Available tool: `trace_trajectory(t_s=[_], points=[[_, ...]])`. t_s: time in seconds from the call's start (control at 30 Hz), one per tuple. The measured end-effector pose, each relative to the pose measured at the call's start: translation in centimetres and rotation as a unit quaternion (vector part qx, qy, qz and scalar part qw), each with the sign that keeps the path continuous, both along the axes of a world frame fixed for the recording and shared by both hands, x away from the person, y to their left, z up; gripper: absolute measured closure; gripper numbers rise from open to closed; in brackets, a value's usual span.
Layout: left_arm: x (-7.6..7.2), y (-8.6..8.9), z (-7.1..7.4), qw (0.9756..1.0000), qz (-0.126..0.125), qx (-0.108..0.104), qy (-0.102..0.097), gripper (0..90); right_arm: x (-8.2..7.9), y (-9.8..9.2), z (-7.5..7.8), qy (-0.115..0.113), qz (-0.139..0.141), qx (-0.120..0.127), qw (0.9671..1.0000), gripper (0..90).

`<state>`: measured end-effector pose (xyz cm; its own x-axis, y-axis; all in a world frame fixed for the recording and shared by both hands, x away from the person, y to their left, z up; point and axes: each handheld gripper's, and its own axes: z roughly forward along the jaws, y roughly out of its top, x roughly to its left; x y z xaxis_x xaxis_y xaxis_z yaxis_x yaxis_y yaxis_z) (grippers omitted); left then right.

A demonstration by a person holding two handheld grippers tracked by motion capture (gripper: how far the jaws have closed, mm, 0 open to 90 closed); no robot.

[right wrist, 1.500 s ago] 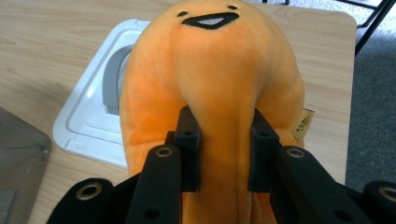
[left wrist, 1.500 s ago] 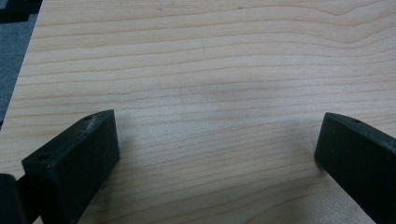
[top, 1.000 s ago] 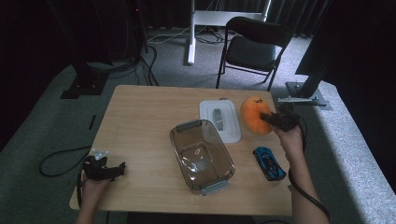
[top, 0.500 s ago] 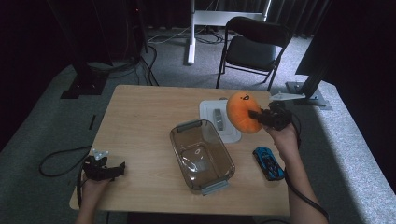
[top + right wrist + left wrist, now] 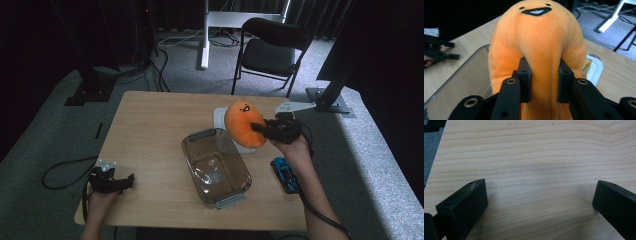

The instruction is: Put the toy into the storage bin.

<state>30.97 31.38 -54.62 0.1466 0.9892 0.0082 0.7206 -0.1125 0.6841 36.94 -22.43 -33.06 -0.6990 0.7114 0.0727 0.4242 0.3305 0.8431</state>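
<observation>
While the high view looks down on the pale wooden worktop (image 5: 150,130), your right claw (image 5: 257,128) pinches the round orange plush toy with a black face (image 5: 242,125) in the air, just past the far right corner of the clear rectangular plastic container (image 5: 215,167). A blue toy car (image 5: 286,174) lies beside your right forearm. Your left claw (image 5: 127,180) rests near the near left corner. Left gripper view: jaws spread wide over bare wood. Right gripper view: both pads (image 5: 524,80) squeeze a fold of the plush.
</observation>
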Motion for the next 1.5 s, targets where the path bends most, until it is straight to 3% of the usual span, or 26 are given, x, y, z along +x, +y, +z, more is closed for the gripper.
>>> trace_trajectory(t_s=[0.3, 0.67, 0.9, 1.3, 1.5], points=[[0.0, 0.0, 0.0, 1.0000, 0.000, 0.000, 0.000, 0.3, -1.5, 2.2, 0.2, -0.003, 0.051, -0.006, 0.9987, 70.5], [0.0, 0.0, 0.0, 1.0000, 0.000, 0.000, 0.000, 0.3, -2.9, 4.6, -1.1, 0.004, 0.104, -0.024, 0.9943, 70.5], [0.0, 0.0, 0.0, 1.0000, 0.000, 0.000, 0.000, 0.3, -3.5, 5.4, -1.5, 0.003, 0.117, -0.030, 0.9926, 70.5], [0.0, 0.0, 0.0, 1.0000, 0.000, 0.000, 0.001, 0.3, -4.3, 7.4, -4.6, 0.045, 0.169, -0.060, 0.9827, 70.0], [0.0, 0.0, 0.0, 1.0000, 0.000, 0.000, 0.001, 0.3, -4.4, 7.8, -5.5, 0.058, 0.175, -0.071, 0.9803, 69.5]])
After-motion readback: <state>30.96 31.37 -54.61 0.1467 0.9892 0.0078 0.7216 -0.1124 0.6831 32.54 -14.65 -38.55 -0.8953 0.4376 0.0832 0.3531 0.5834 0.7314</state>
